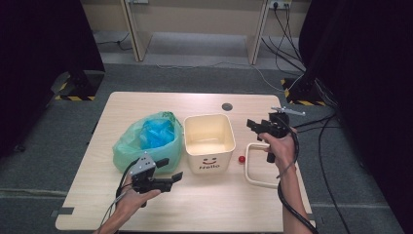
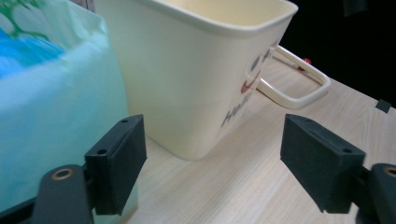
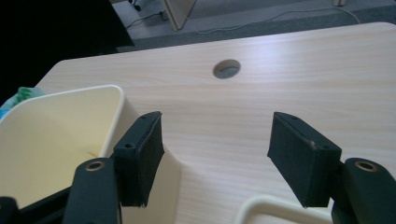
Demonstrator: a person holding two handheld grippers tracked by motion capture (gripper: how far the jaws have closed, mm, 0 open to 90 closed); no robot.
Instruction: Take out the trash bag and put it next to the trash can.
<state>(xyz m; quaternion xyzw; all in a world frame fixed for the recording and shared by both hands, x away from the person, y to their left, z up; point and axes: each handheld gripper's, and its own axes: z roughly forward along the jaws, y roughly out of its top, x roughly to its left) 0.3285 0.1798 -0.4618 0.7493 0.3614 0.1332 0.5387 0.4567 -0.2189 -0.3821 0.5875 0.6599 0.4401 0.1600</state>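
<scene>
Cream bin stands mid-surface, its loose handle lying just right. Green bag touches its left side. Both hand-held grippers, left and right, hover with jaws spread, gripping nothing.

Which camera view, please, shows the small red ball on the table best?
The high view: the small red ball lies unobstructed beside the cream plastic bin. The left gripper view catches only a red sliver behind the bin's handle.
</scene>
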